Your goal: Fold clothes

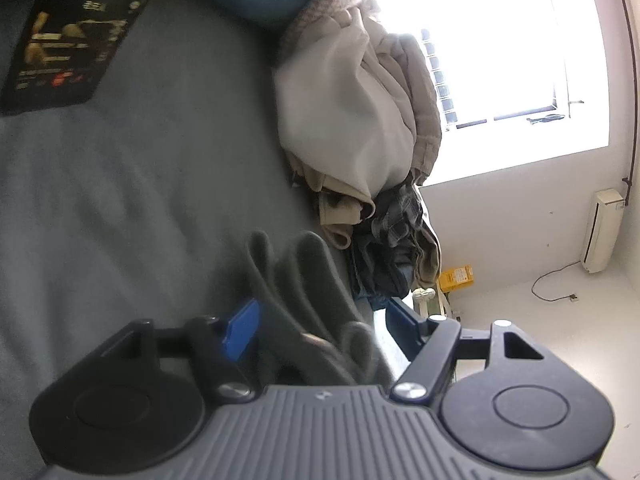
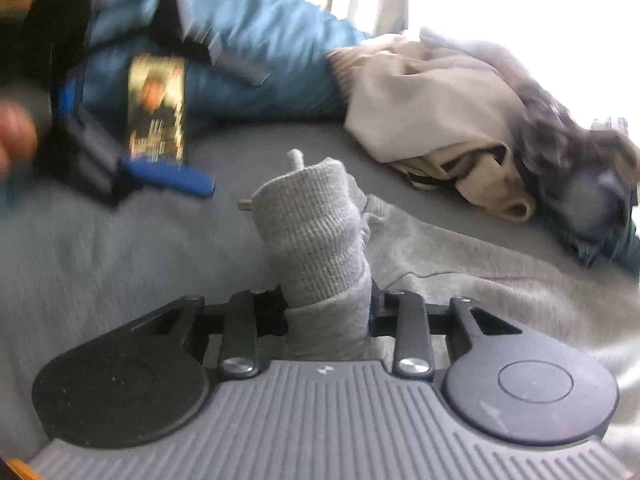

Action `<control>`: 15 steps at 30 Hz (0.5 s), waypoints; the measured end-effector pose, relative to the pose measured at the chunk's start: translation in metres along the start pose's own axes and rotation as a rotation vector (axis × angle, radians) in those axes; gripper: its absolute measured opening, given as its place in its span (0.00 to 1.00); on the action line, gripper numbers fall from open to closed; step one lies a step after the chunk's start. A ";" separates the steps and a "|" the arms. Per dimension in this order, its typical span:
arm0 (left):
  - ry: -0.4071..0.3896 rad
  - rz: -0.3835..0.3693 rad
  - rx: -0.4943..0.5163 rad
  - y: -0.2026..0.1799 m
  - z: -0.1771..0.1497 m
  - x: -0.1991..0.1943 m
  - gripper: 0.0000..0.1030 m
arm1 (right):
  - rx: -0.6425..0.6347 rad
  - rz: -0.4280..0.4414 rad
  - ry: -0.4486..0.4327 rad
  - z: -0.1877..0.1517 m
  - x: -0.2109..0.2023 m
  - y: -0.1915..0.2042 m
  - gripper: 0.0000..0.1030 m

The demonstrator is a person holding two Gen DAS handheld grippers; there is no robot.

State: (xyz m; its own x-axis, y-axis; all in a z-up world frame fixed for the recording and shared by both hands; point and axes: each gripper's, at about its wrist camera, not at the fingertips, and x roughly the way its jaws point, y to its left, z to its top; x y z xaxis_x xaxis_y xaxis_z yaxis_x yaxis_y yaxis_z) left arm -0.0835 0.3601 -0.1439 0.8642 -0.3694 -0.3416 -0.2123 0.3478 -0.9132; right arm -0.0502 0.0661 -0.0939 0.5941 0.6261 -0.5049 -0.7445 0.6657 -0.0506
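A light grey sweatshirt [image 2: 460,256] lies spread on the grey bed [image 2: 100,260]. Its ribbed cuff [image 2: 308,216] stands up between the jaws of my right gripper [image 2: 320,240], which is shut on it; the cloth hides the fingers. In the left wrist view, my left gripper [image 1: 320,328] has its jaws wide, with loose folds of grey fabric [image 1: 304,280] bunched between the blue fingers [image 1: 240,332]. A slim gap shows beside the right finger. The right wrist view also catches the left gripper [image 2: 172,178] at the left, blurred, with a person's hand [image 2: 14,136] behind it.
A heap of beige clothes [image 1: 352,112] and dark plaid garments [image 1: 396,240] lies at the bed's far side under a bright window [image 1: 500,40]. A blue duvet [image 2: 260,52] and a black printed sheet [image 1: 68,36] lie further off. An air conditioner [image 1: 604,232] hangs on the wall.
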 end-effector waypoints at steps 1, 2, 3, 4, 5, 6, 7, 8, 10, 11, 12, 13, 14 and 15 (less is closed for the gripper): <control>-0.003 -0.007 -0.004 -0.001 0.000 0.004 0.68 | 0.023 -0.002 -0.011 0.002 -0.003 -0.006 0.28; -0.004 -0.011 -0.007 -0.001 -0.001 0.007 0.68 | 0.043 -0.006 -0.023 0.004 -0.006 -0.012 0.27; -0.004 -0.013 -0.009 -0.001 -0.002 0.010 0.68 | 0.064 -0.009 -0.035 0.007 -0.010 -0.017 0.27; -0.001 -0.011 -0.005 -0.001 -0.003 0.014 0.68 | 0.075 -0.012 -0.047 0.010 -0.012 -0.024 0.27; 0.003 -0.003 0.000 -0.001 -0.006 0.018 0.68 | 0.086 -0.015 -0.058 0.013 -0.015 -0.030 0.27; 0.007 0.005 0.005 -0.001 -0.008 0.022 0.68 | 0.096 -0.018 -0.070 0.016 -0.017 -0.037 0.27; 0.016 0.014 0.012 -0.002 -0.010 0.027 0.68 | 0.107 -0.021 -0.082 0.019 -0.020 -0.043 0.27; 0.028 0.028 0.030 -0.004 -0.013 0.032 0.68 | 0.120 -0.025 -0.093 0.023 -0.024 -0.052 0.26; 0.052 0.057 0.065 -0.007 -0.017 0.044 0.68 | 0.158 -0.031 -0.117 0.031 -0.032 -0.071 0.26; 0.064 0.072 0.083 -0.009 -0.019 0.049 0.68 | 0.187 -0.033 -0.129 0.035 -0.037 -0.085 0.26; 0.076 0.086 0.100 -0.011 -0.022 0.055 0.68 | 0.218 -0.037 -0.141 0.038 -0.041 -0.100 0.26; 0.093 0.095 0.125 -0.015 -0.025 0.064 0.68 | 0.249 -0.042 -0.154 0.041 -0.046 -0.116 0.26; 0.109 0.101 0.147 -0.018 -0.028 0.072 0.68 | 0.280 -0.047 -0.167 0.045 -0.050 -0.132 0.26; 0.125 0.106 0.169 -0.022 -0.031 0.079 0.68 | 0.312 -0.057 -0.175 0.046 -0.055 -0.149 0.26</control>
State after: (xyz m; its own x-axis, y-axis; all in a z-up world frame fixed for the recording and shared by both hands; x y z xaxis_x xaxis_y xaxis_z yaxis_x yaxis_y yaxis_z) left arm -0.0244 0.2966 -0.1576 0.7759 -0.4234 -0.4678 -0.2100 0.5259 -0.8242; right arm 0.0423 -0.0488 -0.0188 0.6955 0.6263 -0.3523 -0.5958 0.7766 0.2044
